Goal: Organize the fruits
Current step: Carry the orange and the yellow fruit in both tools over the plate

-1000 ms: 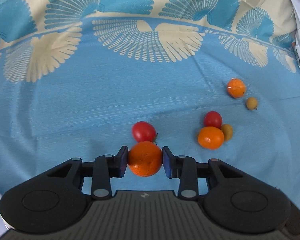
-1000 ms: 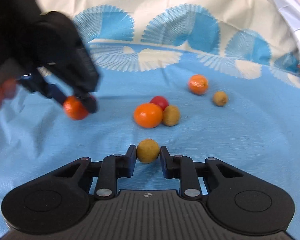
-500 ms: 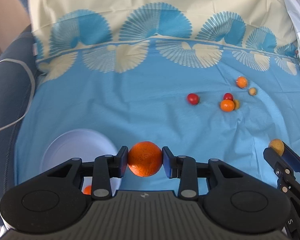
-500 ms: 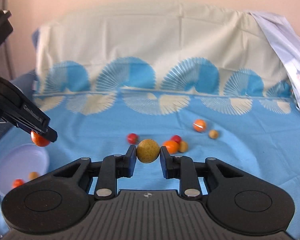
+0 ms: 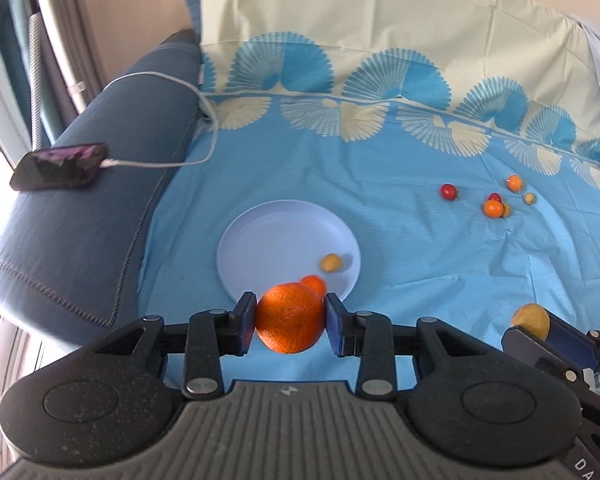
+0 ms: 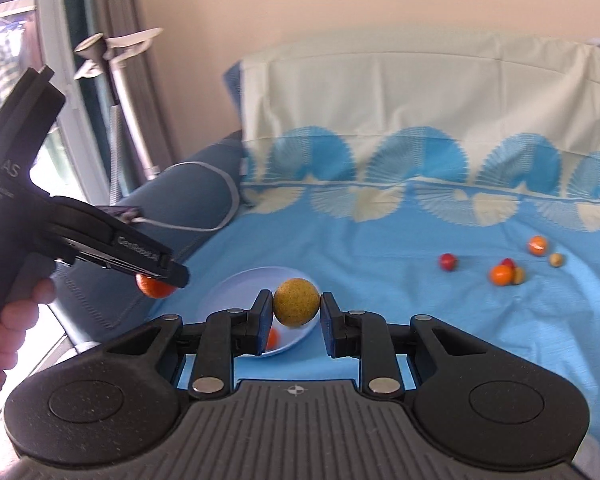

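My left gripper [image 5: 290, 323] is shut on an orange [image 5: 289, 317], held above the near rim of a pale blue plate [image 5: 268, 240]. The plate holds a small yellow fruit [image 5: 331, 262] and a small orange fruit [image 5: 314, 283]. My right gripper [image 6: 296, 307] is shut on a yellow-green fruit [image 6: 296, 301], above the plate [image 6: 236, 292]; it also shows at the right edge of the left wrist view [image 5: 532, 320]. Loose fruits lie far right on the blue cloth: a red tomato [image 5: 448, 191], an orange [image 5: 493, 208] and several more.
A phone [image 5: 58, 166] on a white cable [image 5: 172, 80] lies on the dark blue sofa arm at the left. The patterned blue cloth [image 5: 380, 220] covers the seat and the backrest. The left gripper body [image 6: 80, 236] fills the left of the right wrist view.
Both grippers have lifted away from the fruit cluster and swung left to the plate, each carrying its fruit. The plate is now right ahead of both.
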A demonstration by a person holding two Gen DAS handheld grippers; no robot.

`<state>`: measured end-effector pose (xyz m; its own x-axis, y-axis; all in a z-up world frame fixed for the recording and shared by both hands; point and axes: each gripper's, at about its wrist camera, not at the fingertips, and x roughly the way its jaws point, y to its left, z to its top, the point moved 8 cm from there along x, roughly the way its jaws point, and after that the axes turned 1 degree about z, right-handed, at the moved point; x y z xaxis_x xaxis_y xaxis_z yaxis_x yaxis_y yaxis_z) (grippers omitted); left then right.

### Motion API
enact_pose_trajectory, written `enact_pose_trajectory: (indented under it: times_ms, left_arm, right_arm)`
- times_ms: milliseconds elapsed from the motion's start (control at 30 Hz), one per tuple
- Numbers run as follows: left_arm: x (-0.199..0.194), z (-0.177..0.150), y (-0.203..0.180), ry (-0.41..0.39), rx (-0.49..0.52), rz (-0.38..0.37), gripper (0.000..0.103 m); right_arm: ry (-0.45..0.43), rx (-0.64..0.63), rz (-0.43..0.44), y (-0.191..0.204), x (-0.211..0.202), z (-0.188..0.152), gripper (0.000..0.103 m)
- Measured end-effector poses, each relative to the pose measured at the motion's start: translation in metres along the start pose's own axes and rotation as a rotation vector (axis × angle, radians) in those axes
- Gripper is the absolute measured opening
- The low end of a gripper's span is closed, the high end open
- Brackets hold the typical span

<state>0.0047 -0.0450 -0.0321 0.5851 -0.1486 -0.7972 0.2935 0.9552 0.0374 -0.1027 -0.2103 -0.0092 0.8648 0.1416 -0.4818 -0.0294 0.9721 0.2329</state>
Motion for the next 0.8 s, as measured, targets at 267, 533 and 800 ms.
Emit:
enact_pose_trajectory:
  times_ms: [267, 533, 800]
  left_arm:
    - [-0.026, -0.04, 0.026, -0.002, -0.038, -0.008, 0.04]
    - [-0.041, -0.051, 0.035, -0.027, -0.071, -0.024, 0.04]
    - [-0.045, -0.053, 0.037, -0.036, -0.074, -0.036, 0.04]
  right_arm:
    - [-0.013, -0.08, 0.038, 0.053, -0.026, -0.005, 0.027]
    - [-0.037, -0.143, 0.028, 0.07, -0.041, -0.005, 0.027]
    - [-0.04, -0.158, 0.02, 0.072, -0.045, -0.007, 0.027]
